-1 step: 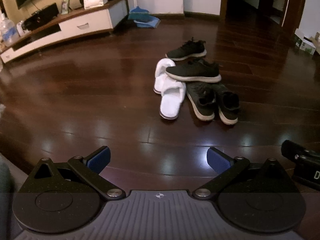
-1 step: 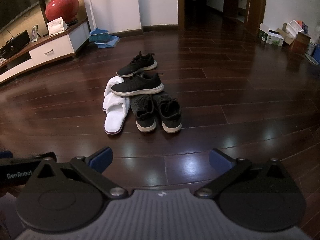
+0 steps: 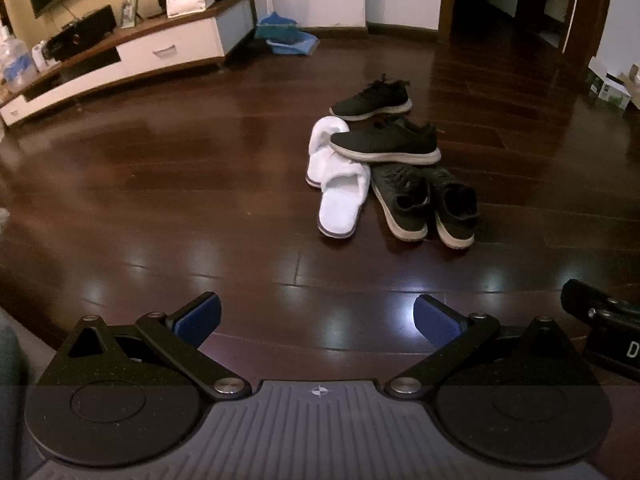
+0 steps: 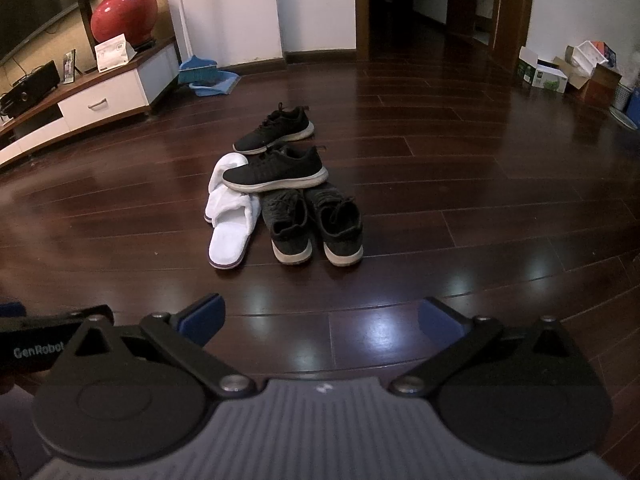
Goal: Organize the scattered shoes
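A heap of shoes lies on the dark wooden floor ahead of both grippers. One white slipper (image 3: 340, 208) (image 4: 228, 240) points its heel at me and partly covers a second white slipper (image 3: 324, 140) (image 4: 224, 168). A black sneaker (image 3: 386, 142) (image 4: 276, 170) rests sideways across the slippers and a pair of dark grey sneakers (image 3: 404, 204) (image 4: 340, 224). Another black sneaker (image 3: 372, 98) (image 4: 276, 128) stands alone just behind. My left gripper (image 3: 318, 316) and right gripper (image 4: 320, 316) are both open and hold nothing, well short of the heap.
A low white TV cabinet (image 3: 160, 52) with a red vase (image 4: 124, 12) runs along the left wall. A blue dustpan and brush (image 4: 208, 76) sit by the far wall. Cardboard boxes (image 4: 560, 72) stand at the far right beside a dark doorway.
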